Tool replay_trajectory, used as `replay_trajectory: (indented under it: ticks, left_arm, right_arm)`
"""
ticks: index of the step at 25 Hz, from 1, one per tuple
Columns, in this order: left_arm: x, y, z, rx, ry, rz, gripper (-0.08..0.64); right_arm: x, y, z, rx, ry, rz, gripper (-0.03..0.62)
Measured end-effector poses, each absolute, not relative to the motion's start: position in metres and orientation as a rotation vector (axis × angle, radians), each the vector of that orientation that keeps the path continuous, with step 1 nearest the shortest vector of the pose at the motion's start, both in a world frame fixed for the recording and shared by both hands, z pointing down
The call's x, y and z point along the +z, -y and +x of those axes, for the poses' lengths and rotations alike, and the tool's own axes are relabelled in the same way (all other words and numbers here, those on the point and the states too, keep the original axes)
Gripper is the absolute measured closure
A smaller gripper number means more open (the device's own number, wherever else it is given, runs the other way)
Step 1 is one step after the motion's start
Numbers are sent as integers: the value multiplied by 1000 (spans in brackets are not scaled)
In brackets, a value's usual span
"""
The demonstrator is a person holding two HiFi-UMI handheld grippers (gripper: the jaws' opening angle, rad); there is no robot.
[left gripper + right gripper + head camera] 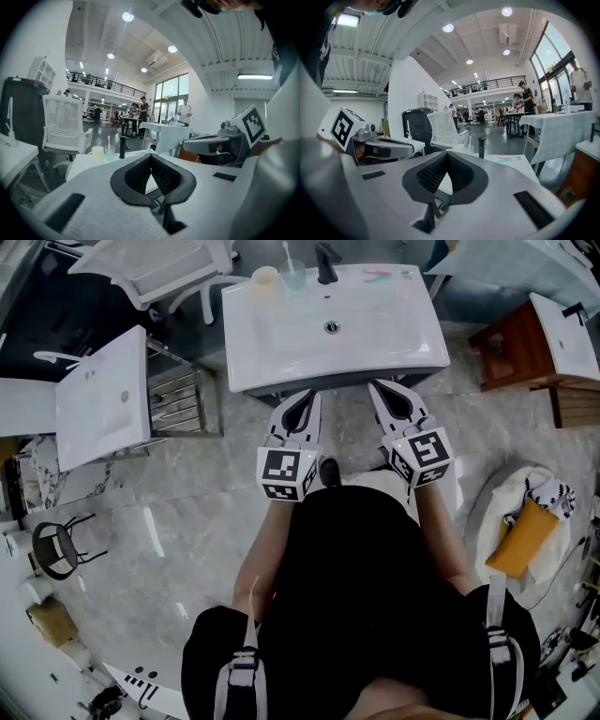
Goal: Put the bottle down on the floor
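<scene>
Dark-clothed, the person's torso (375, 549) fills the bottom of the head view, standing on the marble floor (178, 512) at the front edge of a white washbasin (281, 348).

The left gripper (307, 401) points at that front edge with its fingers (136, 176) pressed fully together and nothing between them. The right gripper (382, 395) is level with it just to the right, its fingers (461, 176) also closed tip to tip on nothing.

Along the washbasin's back edge, from the left corner, stand a cream cup (265, 282), a pale green tumbler (293, 277) with a toothbrush in it, and a black faucet (326, 262).

I can make out no bottle in any view, neither in a grip, on the washbasin, nor on the floor nearby. By my reading the task is either not begun or already over. If not begun, the next move calls for finding the bottle, parting one gripper's fingers wide enough for its body, closing on it, then lowering it upright onto bare floor clear of the feet.
</scene>
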State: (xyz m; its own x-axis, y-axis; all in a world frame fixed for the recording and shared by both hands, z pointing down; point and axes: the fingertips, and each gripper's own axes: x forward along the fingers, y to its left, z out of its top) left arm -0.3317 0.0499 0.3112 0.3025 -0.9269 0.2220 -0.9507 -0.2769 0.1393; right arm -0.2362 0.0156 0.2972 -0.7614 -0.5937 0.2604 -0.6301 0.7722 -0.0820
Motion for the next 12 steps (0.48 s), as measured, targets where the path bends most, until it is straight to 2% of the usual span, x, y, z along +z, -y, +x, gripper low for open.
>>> replay_trajectory:
  ticks: [12]
  left_arm:
    - [315, -58, -338, 148, 1705, 2330, 540]
  right_arm:
    - [299, -27, -239, 264, 2740, 987, 589]
